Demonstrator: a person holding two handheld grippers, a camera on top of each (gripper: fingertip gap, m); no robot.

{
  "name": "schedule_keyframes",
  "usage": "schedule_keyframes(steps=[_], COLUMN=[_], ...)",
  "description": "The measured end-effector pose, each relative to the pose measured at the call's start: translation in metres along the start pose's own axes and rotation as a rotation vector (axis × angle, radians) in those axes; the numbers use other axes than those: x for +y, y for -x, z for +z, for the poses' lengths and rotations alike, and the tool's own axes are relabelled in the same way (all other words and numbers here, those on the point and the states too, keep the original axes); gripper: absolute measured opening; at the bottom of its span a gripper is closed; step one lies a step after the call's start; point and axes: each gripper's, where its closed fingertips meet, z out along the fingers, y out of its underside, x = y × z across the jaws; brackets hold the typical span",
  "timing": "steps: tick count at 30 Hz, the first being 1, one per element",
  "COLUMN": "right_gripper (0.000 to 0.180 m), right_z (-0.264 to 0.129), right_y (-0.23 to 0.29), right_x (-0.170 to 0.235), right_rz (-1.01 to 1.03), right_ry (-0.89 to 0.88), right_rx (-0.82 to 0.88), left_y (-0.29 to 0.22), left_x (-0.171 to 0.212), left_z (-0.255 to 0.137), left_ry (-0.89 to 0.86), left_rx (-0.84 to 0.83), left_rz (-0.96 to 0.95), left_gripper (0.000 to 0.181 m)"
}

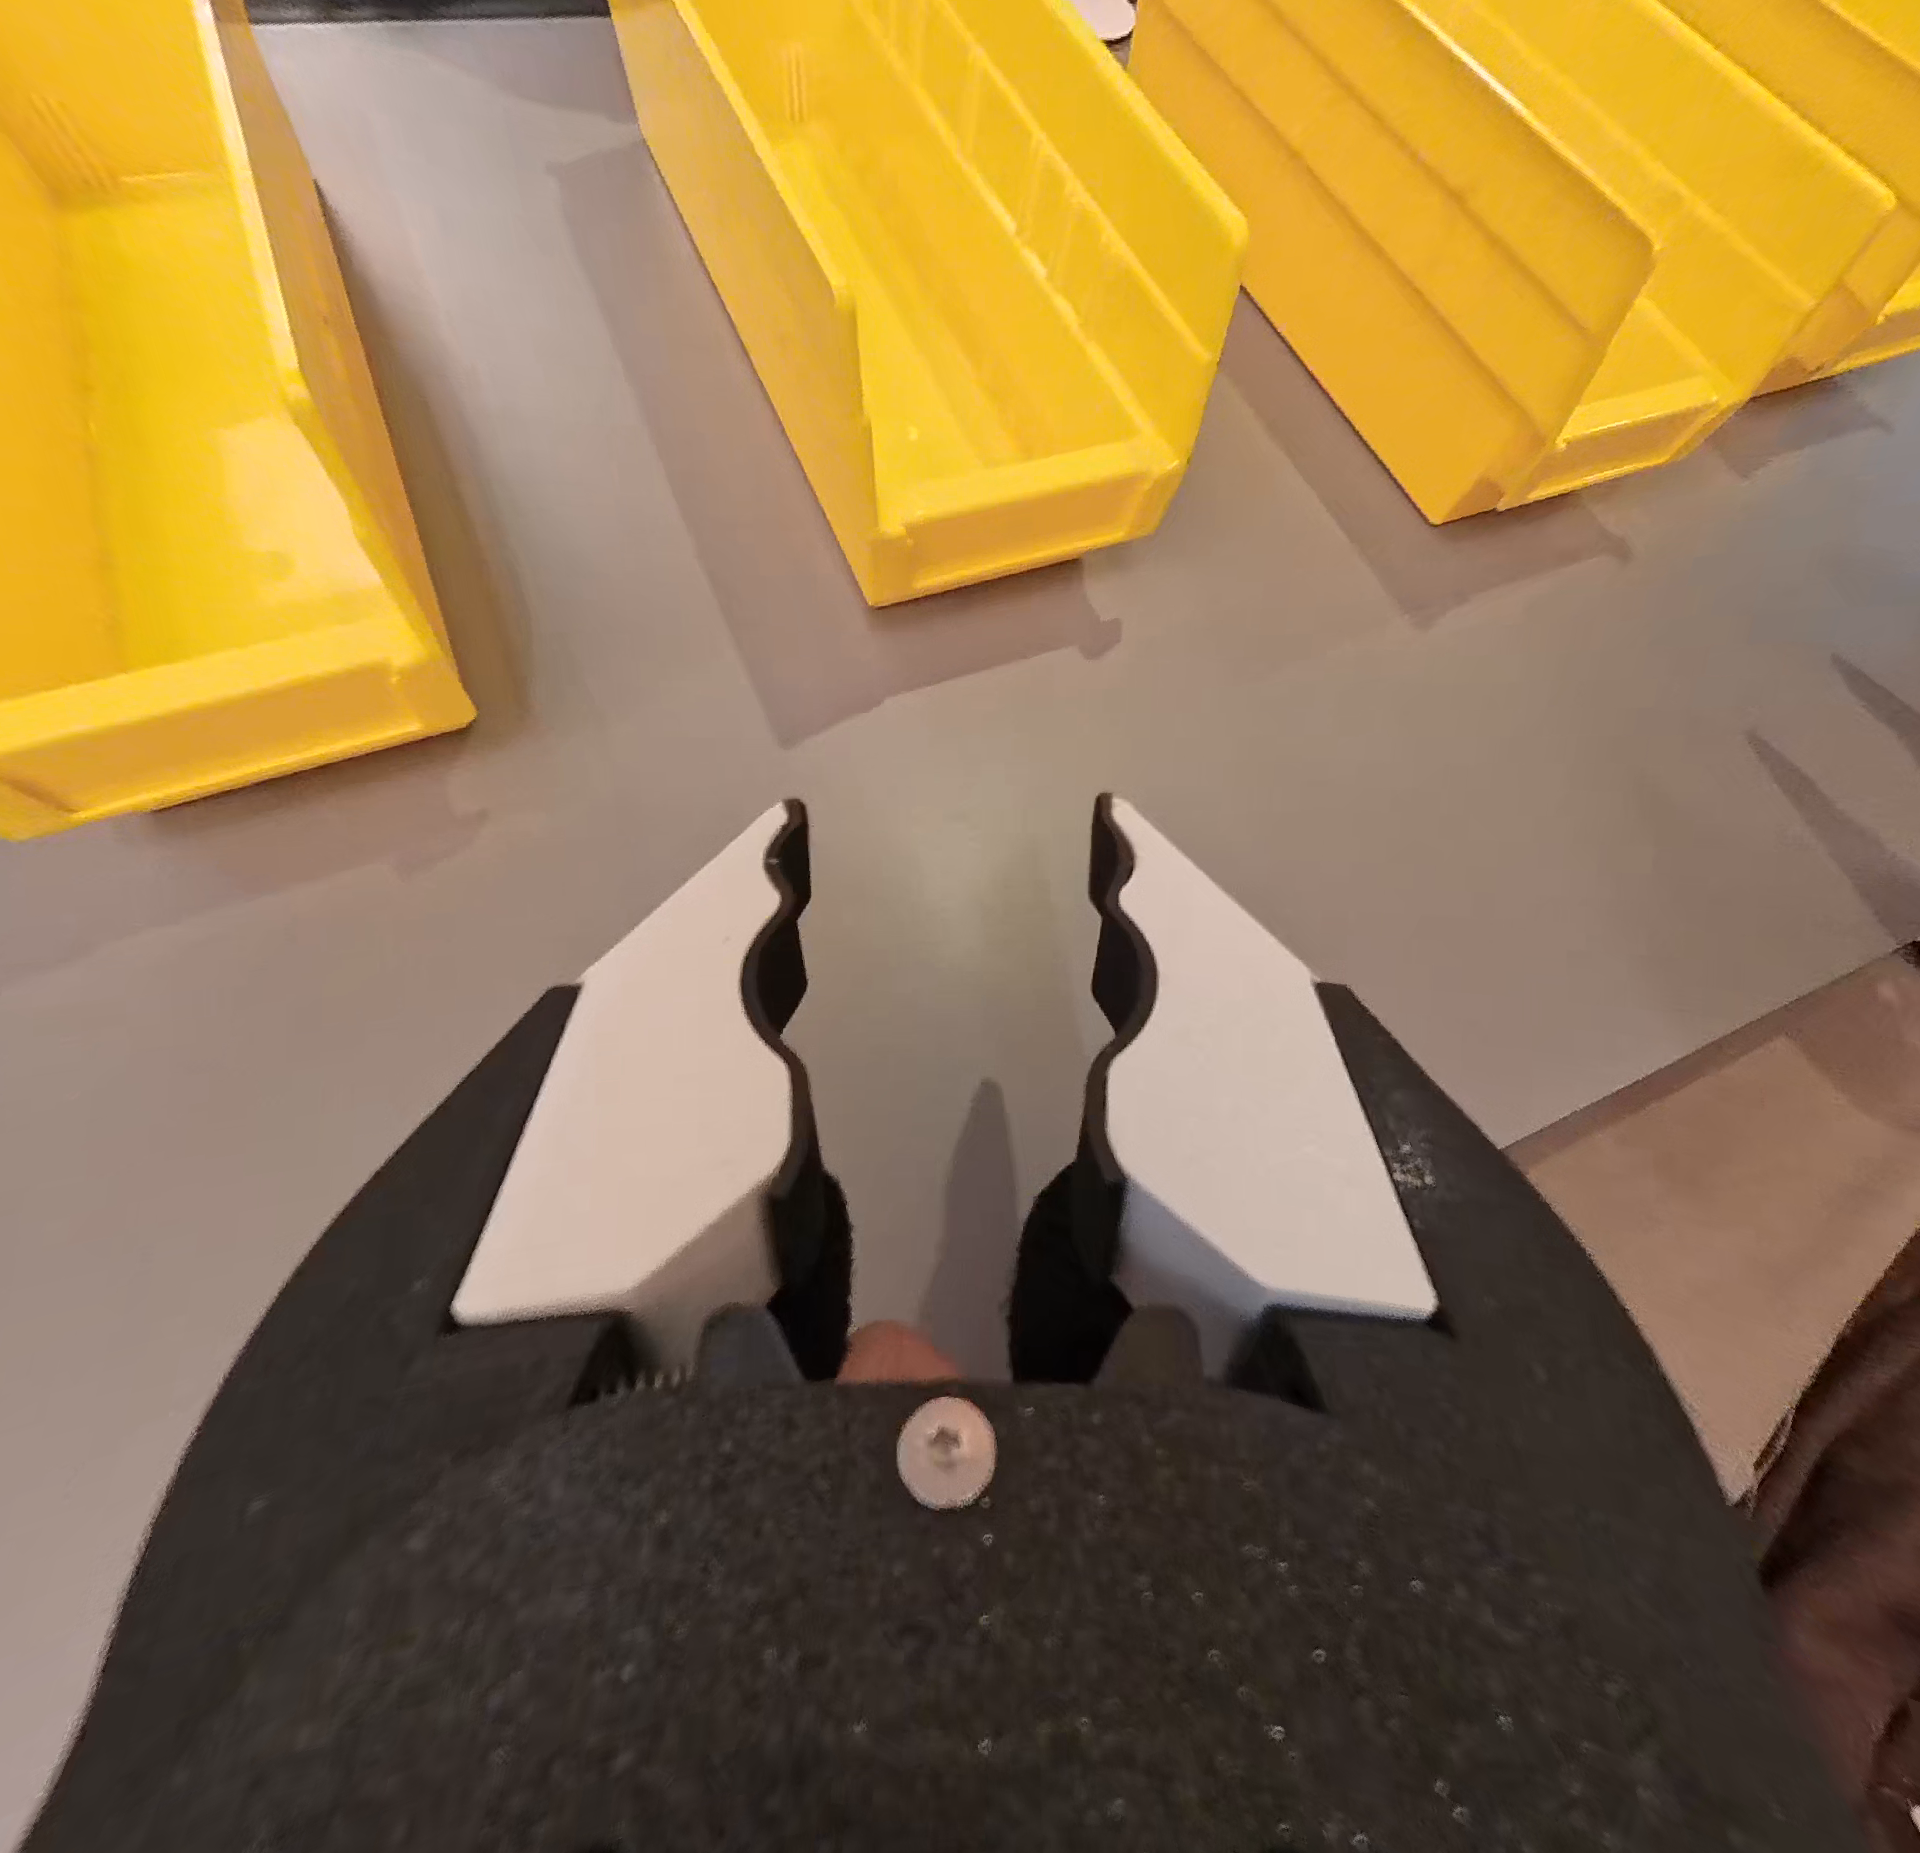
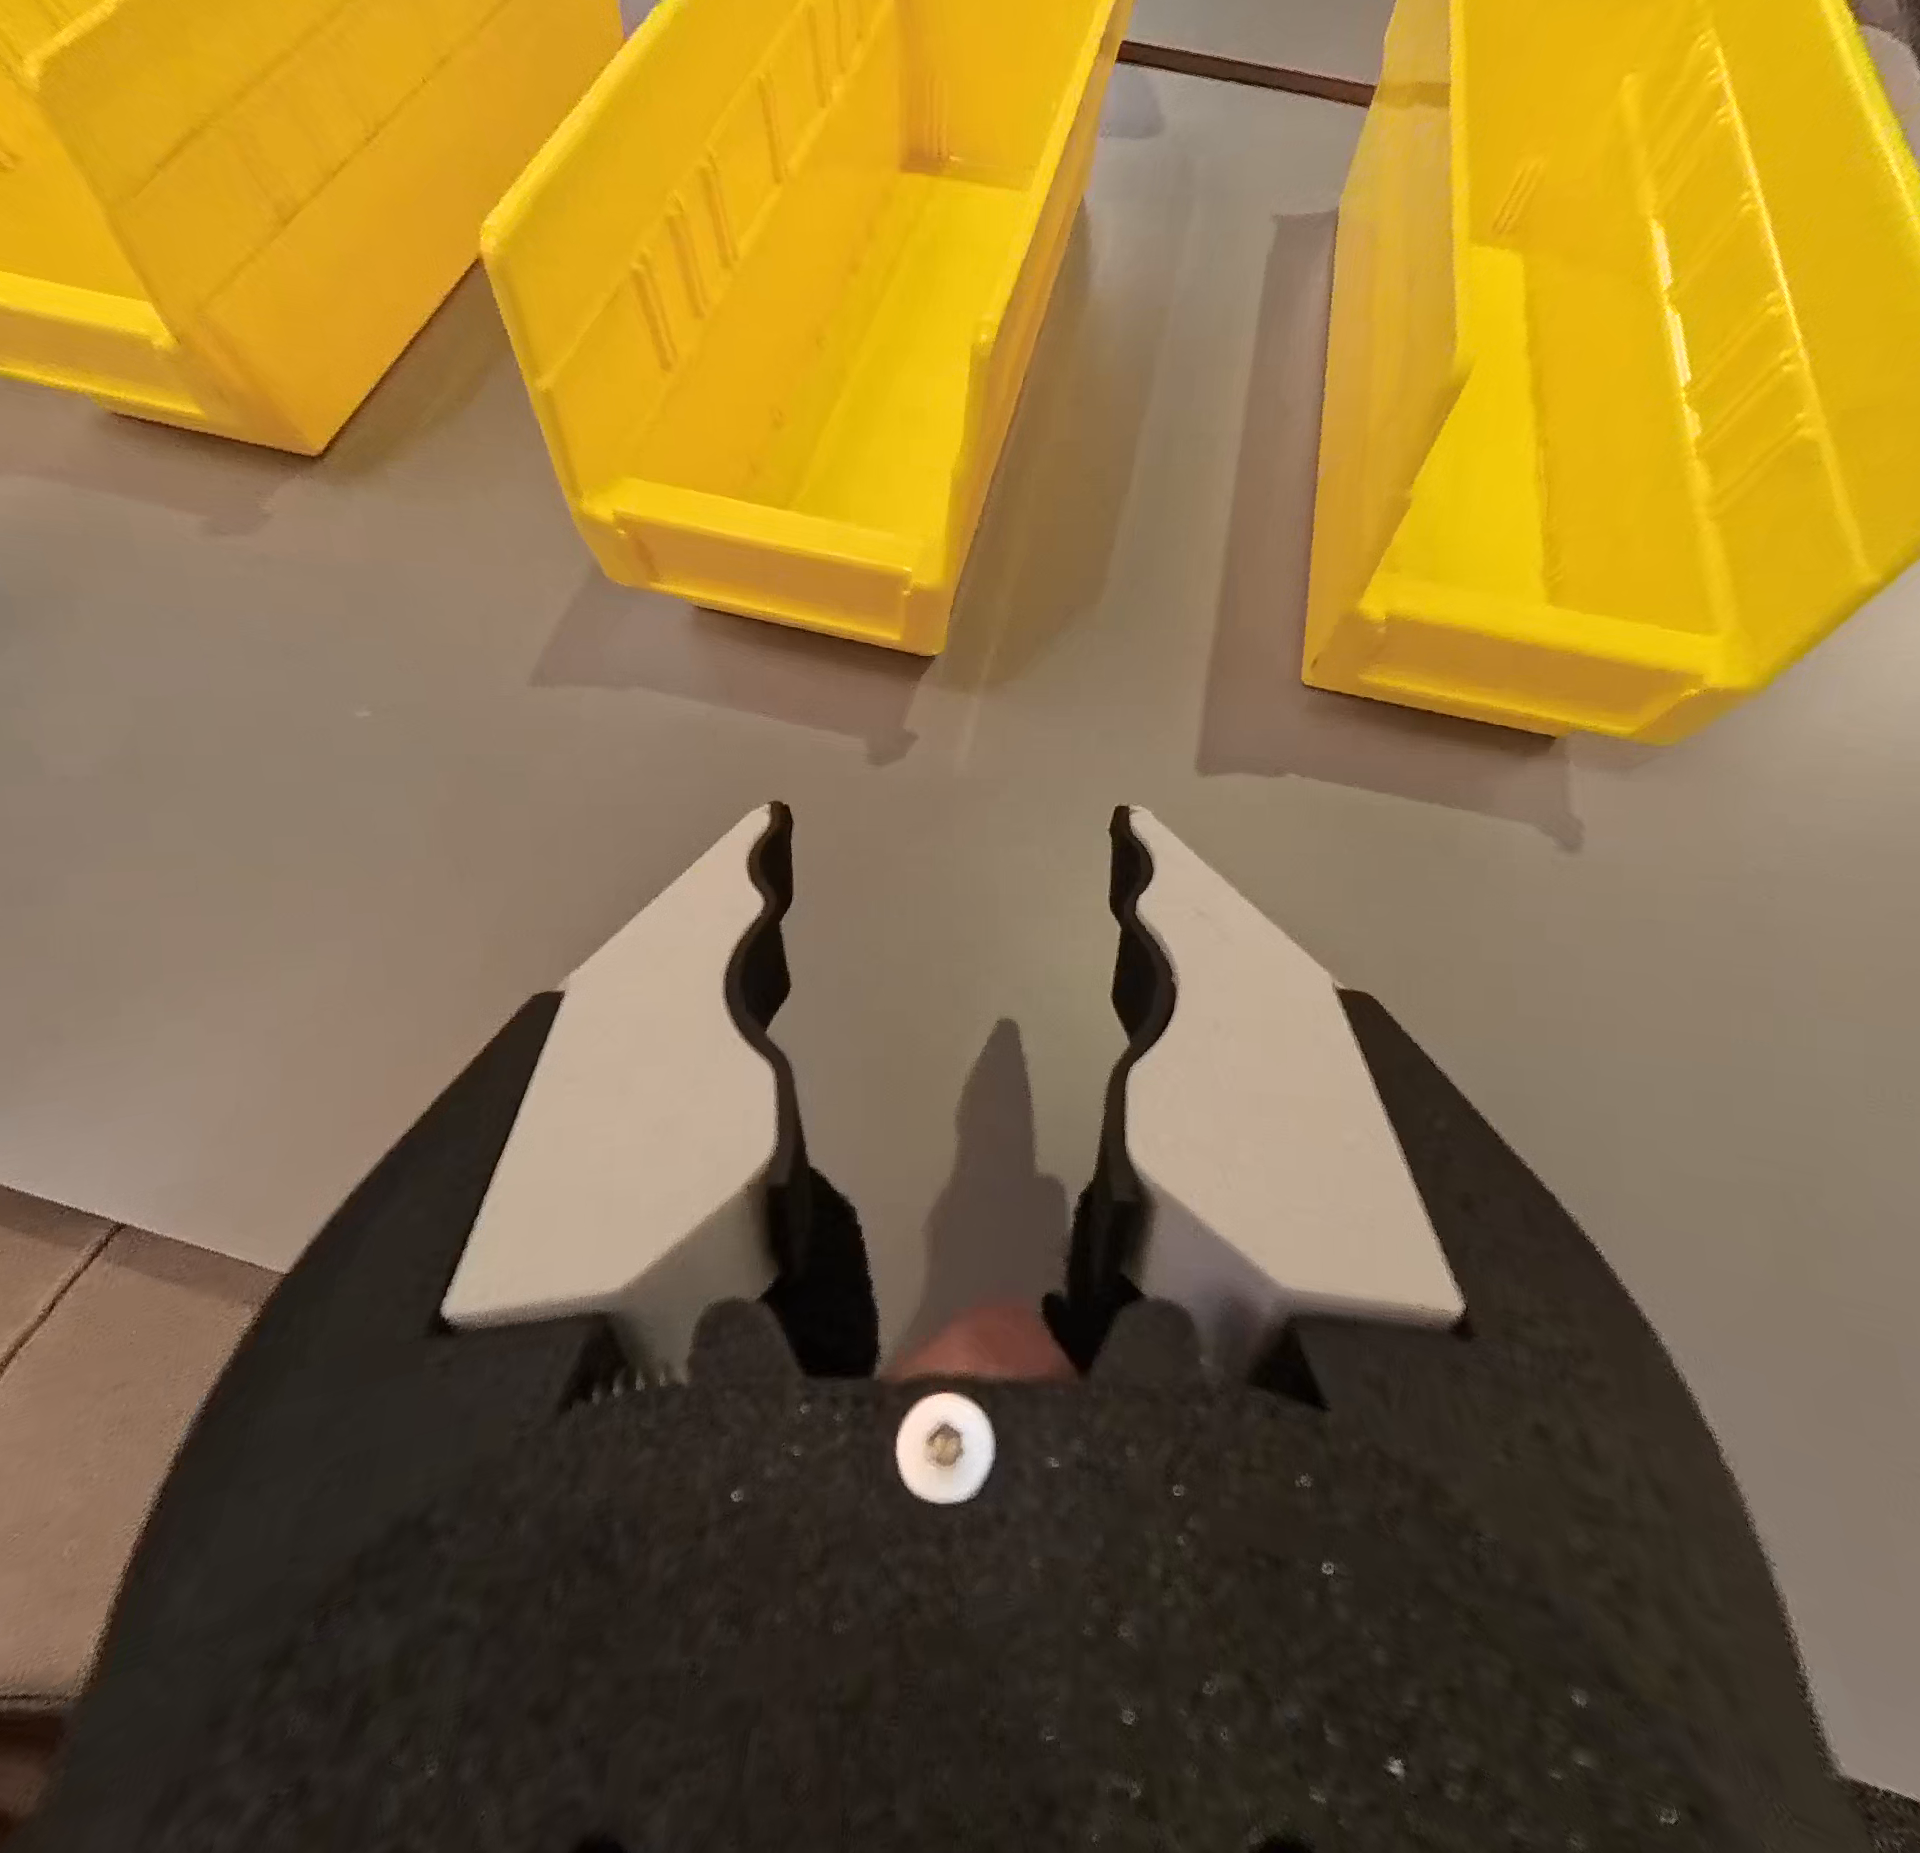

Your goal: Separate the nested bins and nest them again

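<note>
Grey table (image 1: pixel 1039 723): yellow bins (image 1: pixel 997 276) beyond the empty, parted left hand-held gripper (image 1: pixel 951 816).

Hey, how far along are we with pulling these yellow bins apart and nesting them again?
Partly separated, it seems: single bins stand apart on the grey table, while a nested stack remains at the left view's far right. Nothing is in hand: the left gripper and right gripper are both open and empty. Finishing separation and all re-nesting appear left.

Black grippers (image 1: pixel 951 816), grey scalloped jaws
</note>
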Motion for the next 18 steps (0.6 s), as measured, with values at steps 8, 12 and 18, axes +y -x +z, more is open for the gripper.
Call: schedule_keyframes(steps=[8, 12, 18], right_gripper=[0.061, 0.061, 0.060], right_z=[-0.002, -0.004, -0.009], right_y=[-0.004, -0.004, -0.004], right_x=[0.000, 0.001, -0.002], right_rz=[-0.012, -0.024, -0.007], right_ry=[-0.009, -0.003, -0.028], right_rx=[0.032, 0.040, 0.038], left_y=[0.010, 0.018, 0.026], left_x=[0.000, -0.002, -0.003], left_z=[0.000, -0.001, -0.003], left_ry=[0.003, -0.001, -0.007], left_rx=[-0.039, -0.065, -0.084], left_rz=[0.003, -0.003, -0.025], left_gripper=[0.047, 0.046, 0.045])
